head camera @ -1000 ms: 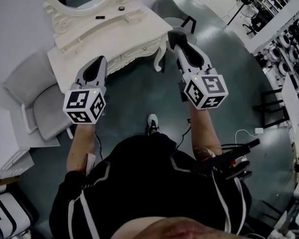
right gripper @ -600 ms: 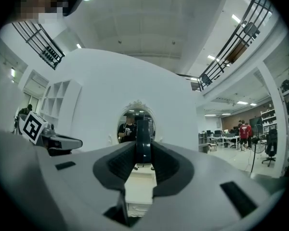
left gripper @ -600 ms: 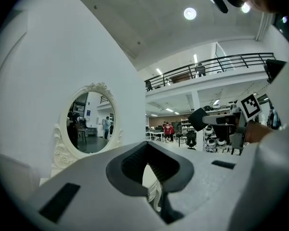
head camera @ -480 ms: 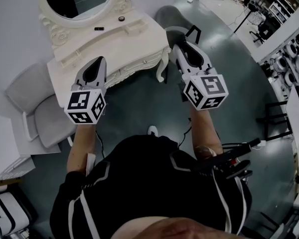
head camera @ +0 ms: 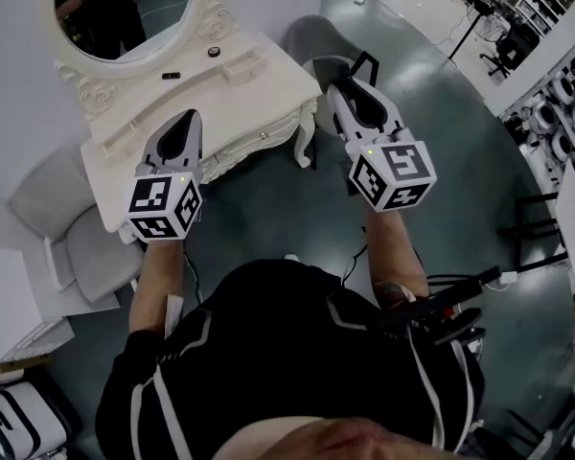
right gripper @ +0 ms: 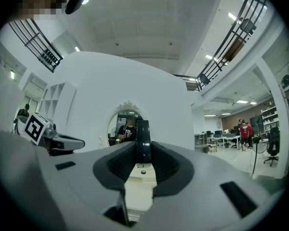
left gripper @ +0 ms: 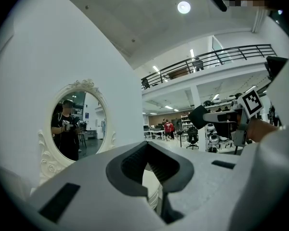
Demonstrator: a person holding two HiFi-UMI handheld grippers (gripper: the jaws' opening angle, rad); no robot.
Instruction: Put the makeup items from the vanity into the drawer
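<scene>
The white vanity (head camera: 220, 103) stands ahead under its oval mirror (head camera: 125, 8), and its front drawers (head camera: 257, 142) are closed. A small round black item (head camera: 211, 52) and a flat black one (head camera: 171, 75) lie on its raised back shelf. My right gripper (head camera: 337, 70) hovers off the vanity's right corner, shut on a dark disc-shaped compact (right gripper: 143, 138) held on edge. My left gripper (head camera: 185, 118) hangs over the vanity's front left part. Its jaws are shut with nothing between them.
A grey chair (head camera: 72, 228) stands left of the vanity and another grey chair (head camera: 311, 32) behind its right end. The person's body and legs fill the lower middle. Shelving and office chairs line the far right (head camera: 556, 94).
The vanity and mirror have slid left and down in the head view as the person shifted. Both grippers keep the same pose, and the right one still holds the compact.
</scene>
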